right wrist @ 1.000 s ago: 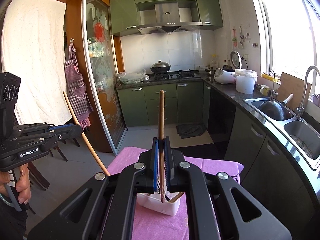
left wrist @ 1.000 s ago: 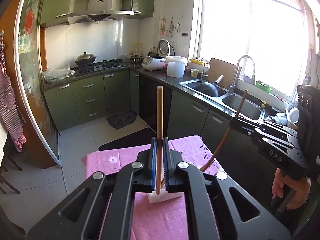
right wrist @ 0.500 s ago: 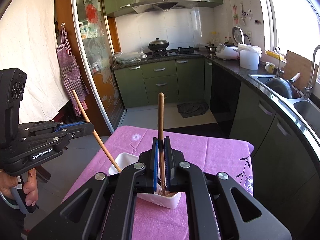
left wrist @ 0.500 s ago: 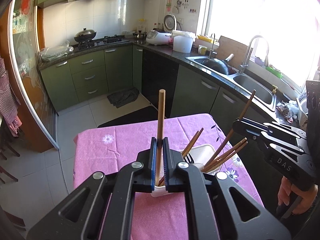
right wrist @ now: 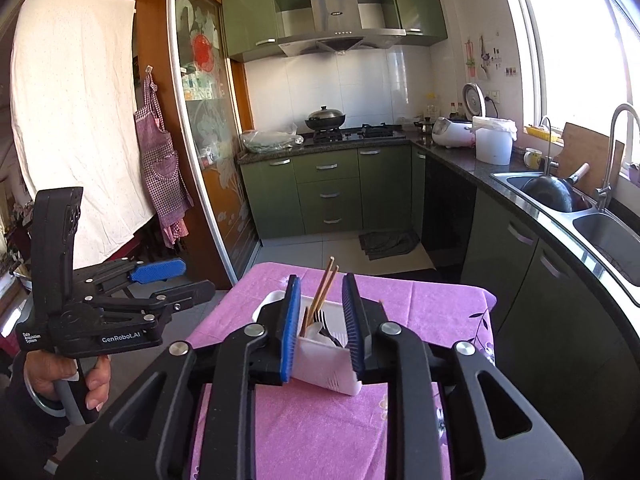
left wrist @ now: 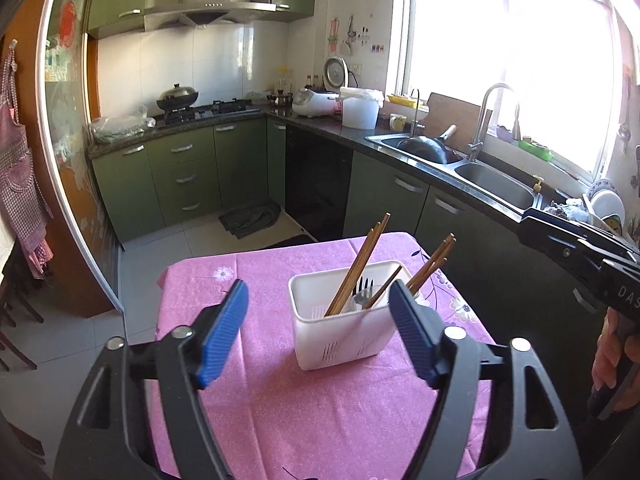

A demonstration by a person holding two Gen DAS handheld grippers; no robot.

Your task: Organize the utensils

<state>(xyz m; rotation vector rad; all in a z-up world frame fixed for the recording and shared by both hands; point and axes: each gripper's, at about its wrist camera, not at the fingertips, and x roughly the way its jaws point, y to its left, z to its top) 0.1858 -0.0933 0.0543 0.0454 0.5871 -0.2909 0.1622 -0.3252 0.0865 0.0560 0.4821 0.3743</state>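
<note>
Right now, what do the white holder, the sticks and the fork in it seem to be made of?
The holder looks like matte white plastic: thin moulded walls with drain slots. The chopsticks appear to be wood or bamboo, brown and dull. The fork seems to be metal, grey and shiny, though partly hidden.

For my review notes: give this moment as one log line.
left gripper: open, empty | right gripper: open, empty | chopsticks and fork: standing in white holder | holder: on pink tablecloth
</note>
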